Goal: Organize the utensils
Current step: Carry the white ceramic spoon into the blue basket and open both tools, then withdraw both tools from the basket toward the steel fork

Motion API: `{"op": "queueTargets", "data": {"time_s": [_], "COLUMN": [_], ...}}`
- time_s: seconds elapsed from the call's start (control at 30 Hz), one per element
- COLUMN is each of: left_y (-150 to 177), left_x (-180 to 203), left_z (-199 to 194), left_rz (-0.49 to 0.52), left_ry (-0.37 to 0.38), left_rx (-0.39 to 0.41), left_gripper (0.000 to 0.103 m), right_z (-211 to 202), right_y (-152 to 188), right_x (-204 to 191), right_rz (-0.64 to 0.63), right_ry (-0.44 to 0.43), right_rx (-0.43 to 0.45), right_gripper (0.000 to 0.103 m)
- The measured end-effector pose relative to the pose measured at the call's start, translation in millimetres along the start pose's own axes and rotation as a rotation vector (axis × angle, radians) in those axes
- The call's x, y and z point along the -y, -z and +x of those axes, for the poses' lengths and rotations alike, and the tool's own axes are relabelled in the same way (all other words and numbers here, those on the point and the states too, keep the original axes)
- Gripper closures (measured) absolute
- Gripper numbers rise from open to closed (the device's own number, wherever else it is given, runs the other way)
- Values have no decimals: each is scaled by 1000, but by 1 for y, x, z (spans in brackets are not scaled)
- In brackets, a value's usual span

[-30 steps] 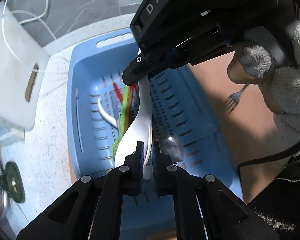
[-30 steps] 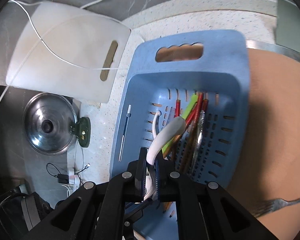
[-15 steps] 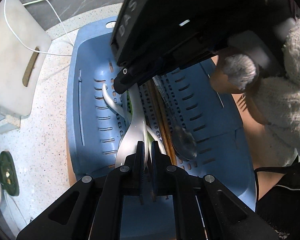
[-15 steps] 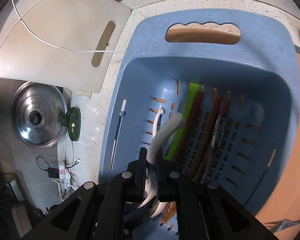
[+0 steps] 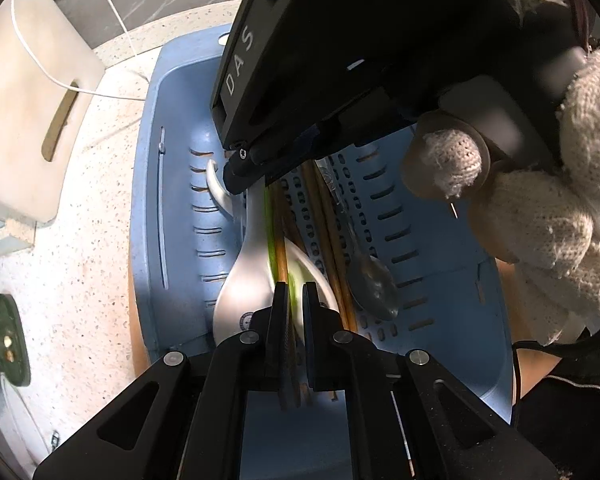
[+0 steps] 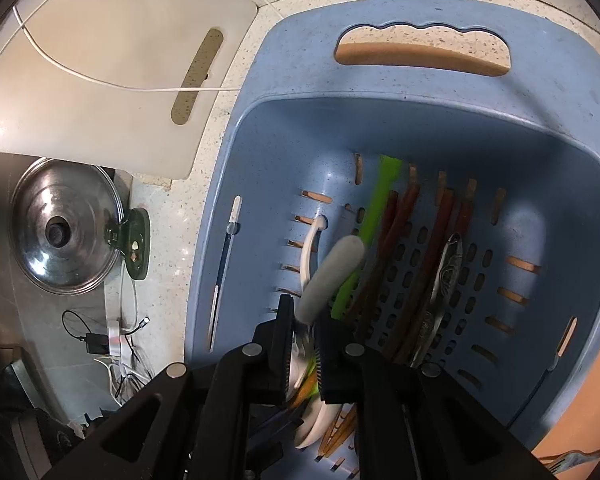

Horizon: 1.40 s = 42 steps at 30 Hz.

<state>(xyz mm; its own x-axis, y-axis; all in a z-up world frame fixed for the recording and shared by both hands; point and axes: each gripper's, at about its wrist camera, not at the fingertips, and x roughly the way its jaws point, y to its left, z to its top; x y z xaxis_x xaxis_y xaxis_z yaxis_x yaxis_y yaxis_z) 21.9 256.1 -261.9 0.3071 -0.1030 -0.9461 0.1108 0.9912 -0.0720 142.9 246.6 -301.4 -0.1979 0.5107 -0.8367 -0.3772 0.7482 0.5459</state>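
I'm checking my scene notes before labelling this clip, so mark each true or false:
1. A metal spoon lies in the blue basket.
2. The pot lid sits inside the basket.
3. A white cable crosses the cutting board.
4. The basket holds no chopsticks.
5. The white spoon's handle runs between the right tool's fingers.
1. True: the metal spoon lies on the floor of the blue basket.
2. False: the pot lid lies outside the basket, to its left.
3. True: the white cable runs over the cutting board.
4. False: several reddish-brown chopsticks lie in it.
5. True: the white spoon passes between the fingers of the right tool.
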Motion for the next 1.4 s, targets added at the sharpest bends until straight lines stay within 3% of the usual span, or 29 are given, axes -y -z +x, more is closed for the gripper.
{"op": "queueTargets", "data": {"time_s": [0.07, 0.6, 0.8, 1.27, 1.33, 1.4], "left_y": [1, 12, 15, 25, 25, 25], "left_x": [-1, -11, 4, 27, 30, 32], "left_z": [-2, -34, -58, -85, -86, -86], "left_rz": [-9, -42, -45, -51, -48, -48], "left_ry": [2, -45, -80, -115, -115, -121], "left_rx": [2, 53, 84, 150, 157, 163], "left_gripper": [97, 97, 89, 89, 86, 76], "right_z": [-3, -59, -78, -119, -123, -128], "right_y": [0, 18, 32, 67, 71, 76], "right_x": [3, 12, 18, 24, 23, 23], "right_rz": [8, -37, -79, -169, -183, -195], "right_ry": [-12, -42, -31, -16, -19, -24], "right_rx": [0, 54, 75, 168, 178, 197], "right_gripper": [84, 76, 72, 60, 57, 49]}}
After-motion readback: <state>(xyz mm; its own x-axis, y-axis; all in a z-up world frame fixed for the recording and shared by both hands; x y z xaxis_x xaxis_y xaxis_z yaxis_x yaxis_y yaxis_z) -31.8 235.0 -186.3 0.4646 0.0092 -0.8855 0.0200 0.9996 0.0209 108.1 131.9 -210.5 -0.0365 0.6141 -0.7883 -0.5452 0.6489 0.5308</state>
